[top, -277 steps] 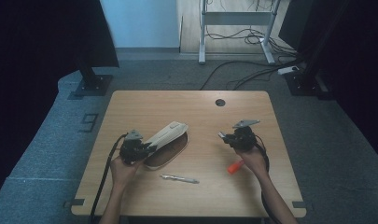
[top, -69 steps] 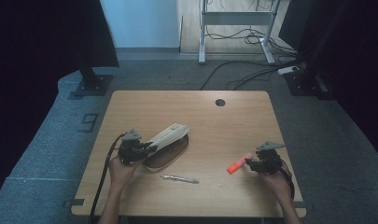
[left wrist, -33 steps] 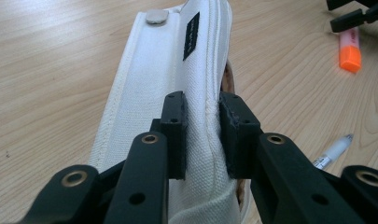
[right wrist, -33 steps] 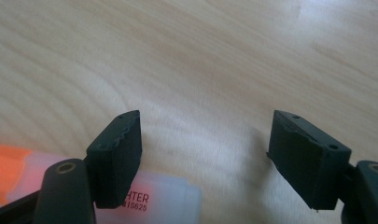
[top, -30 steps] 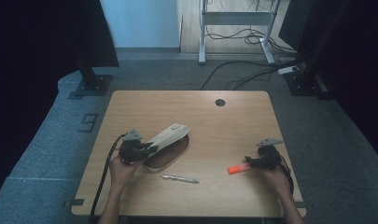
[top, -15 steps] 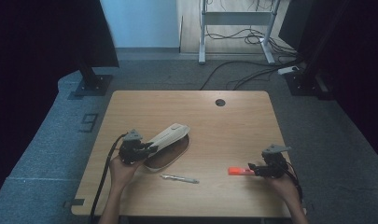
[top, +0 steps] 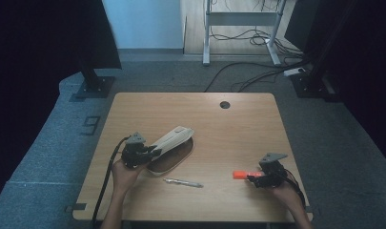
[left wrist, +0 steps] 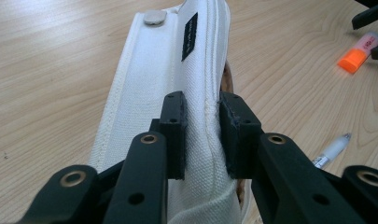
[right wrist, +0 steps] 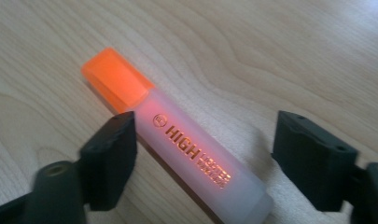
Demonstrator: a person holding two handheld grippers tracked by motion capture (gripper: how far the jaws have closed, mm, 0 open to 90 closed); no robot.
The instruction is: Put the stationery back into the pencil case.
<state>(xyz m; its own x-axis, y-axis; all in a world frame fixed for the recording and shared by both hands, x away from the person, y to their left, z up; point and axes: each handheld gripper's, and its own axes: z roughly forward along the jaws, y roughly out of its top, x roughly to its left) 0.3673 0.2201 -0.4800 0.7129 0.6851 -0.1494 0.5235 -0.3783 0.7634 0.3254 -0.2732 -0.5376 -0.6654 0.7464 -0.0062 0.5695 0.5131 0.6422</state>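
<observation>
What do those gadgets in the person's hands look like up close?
Both are black tongs. The left tongs have two blocky jaws on arms with brass-ringed holes, and a black cable trails off toward the table edge. The right tongs carry a grey three-cornered plate on top. The forearms are bare, no sleeves.

Wooden table [top: 238, 119]: pouch [top: 170, 143], pen [top: 182, 182], highlighter [top: 240, 174]

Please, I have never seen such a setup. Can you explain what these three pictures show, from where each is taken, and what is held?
A person at a wooden table holds a hand tool with two black jaws in each hand. The high view looks down from above; the other two pictures come from cameras on the tools. The left gripper is shut on the flap of a white pencil case. The right gripper is open around an orange highlighter lying on the table. A pen lies between them.
</observation>
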